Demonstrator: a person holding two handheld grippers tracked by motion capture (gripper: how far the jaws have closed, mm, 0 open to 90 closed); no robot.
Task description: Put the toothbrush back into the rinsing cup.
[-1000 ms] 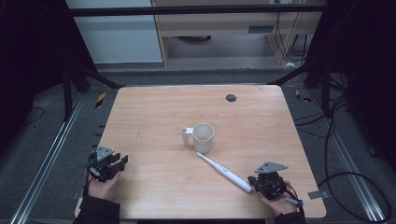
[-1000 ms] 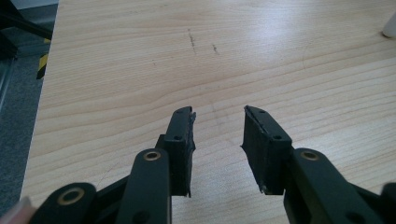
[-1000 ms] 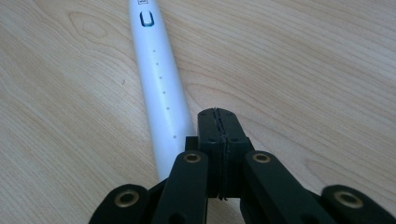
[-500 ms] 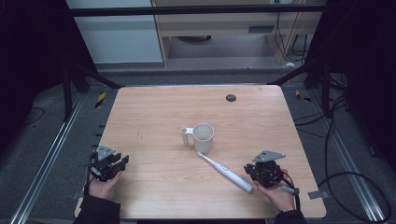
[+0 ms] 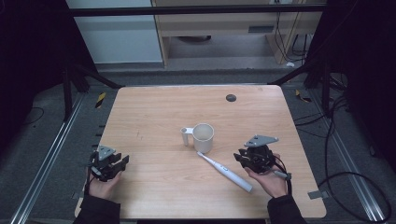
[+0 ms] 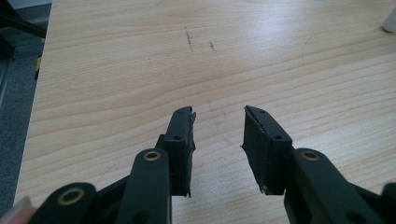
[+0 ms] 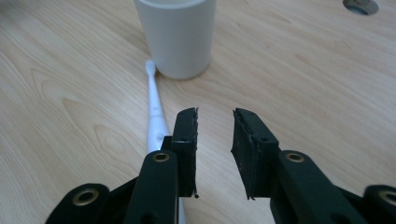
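A white electric toothbrush [image 5: 225, 171] is seen lying flat on the wooden table [image 5: 154, 107], near the middle of its near half and running diagonally, with its brush head towards the table's centre and its handle end towards the near right corner. Its brush head is placed just beside the base of a white mug [image 5: 203, 137], which is stood upright near the centre of the table with its handle turned to the left; whether the two touch cannot be told.

The right gripper [image 5: 243, 158] is held in a hand [image 5: 267, 179] over the near right part of the table, just to the right of the toothbrush and apart from it. Its jaws have just been opening and are now parted by a modest gap, with nothing between them. In the right gripper view, the toothbrush [image 7: 155, 116] is shown passing to the left of the left jaw, and the mug [image 7: 176, 35] is seen ahead.

The left gripper [image 5: 120, 162] is held in the other hand [image 5: 103, 186] near the near left corner of the table, well apart from the toothbrush. Its jaws are parted somewhat wider, over bare wood, and nothing is held in them.

A small dark round fitting [image 5: 230, 97] is set into the table near its far edge.
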